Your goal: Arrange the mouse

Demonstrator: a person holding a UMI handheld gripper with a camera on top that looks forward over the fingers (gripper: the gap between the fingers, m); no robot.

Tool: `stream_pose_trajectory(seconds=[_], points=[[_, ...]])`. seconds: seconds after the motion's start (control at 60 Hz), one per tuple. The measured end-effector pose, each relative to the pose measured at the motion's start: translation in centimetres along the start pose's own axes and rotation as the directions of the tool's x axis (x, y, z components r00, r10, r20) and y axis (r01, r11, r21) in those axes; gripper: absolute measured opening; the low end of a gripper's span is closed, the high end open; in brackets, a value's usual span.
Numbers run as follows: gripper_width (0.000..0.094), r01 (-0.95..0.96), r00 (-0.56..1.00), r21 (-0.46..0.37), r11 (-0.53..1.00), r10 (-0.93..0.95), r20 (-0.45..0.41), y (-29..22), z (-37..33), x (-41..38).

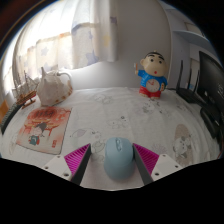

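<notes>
One computer mouse, pale blue-grey, sits on the desk between the two fingers of the claw. The magenta pads stand spread at either side of it, with a visible gap on the left and a narrower one on the right; the claw is apart and not clamped on the mouse.

Risks, as judged from this position:
- The mouse lies nearer the right finger than the left. On closing, one pad would likely meet it first and push it sideways or turn it.
- Its shell looks smooth and rounded, so a grip taken too high could let it squirt forward out of the fingers.
- The patterned cloth covering the desk may bunch or drag if the mouse is slid rather than lifted.

Surroundings: a square mouse mat with an orange printed picture lies well apart, ahead and to the left. A white teapot-like vessel stands beyond it. A cartoon boy figurine stands far ahead to the right, before light curtains.

Writing and brands: none can be read on the mouse, mat or figurine.
</notes>
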State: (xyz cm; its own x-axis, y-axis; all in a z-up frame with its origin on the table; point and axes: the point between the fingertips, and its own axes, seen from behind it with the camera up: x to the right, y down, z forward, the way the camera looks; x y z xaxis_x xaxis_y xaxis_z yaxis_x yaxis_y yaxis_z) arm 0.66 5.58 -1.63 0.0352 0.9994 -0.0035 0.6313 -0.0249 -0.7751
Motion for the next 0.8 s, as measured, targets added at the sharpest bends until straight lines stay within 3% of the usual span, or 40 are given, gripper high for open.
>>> stream_pose_trajectory(seconds=[0.083, 0.133, 0.183, 0.2, 0.383, 0.5, 0.7, 0.8], points=[[0.0786, 0.012, 1.000, -0.004, 1.000, -0.012, -0.005, -0.2, 0.5, -0.2], [0.0681, 0.010, 1.000, -0.005, 1.000, -0.010, -0.001, -0.3, 0.5, -0.4], [0.0510, 0.013, 1.000, -0.005, 1.000, -0.013, -0.008, -0.4, 0.6, -0.3], [0.0497, 0.011, 1.000, -0.007, 1.000, -0.011, -0.009, -0.4, 0.6, -0.2], [0.0408, -0.046, 0.998, -0.073, 0.996, 0.043, -0.040, -1.3, -0.1, -0.6], [0.0368, -0.020, 0.998, -0.015, 1.000, 0.019, -0.061, -6.4, -2.5, -2.3], [0.0366, -0.031, 0.997, 0.067, 0.997, 0.026, 0.069, -13.4, -4.6, -14.9], [0.0366, -0.015, 0.996, 0.087, 0.996, 0.007, 0.092, -13.3, -3.2, -21.6]])
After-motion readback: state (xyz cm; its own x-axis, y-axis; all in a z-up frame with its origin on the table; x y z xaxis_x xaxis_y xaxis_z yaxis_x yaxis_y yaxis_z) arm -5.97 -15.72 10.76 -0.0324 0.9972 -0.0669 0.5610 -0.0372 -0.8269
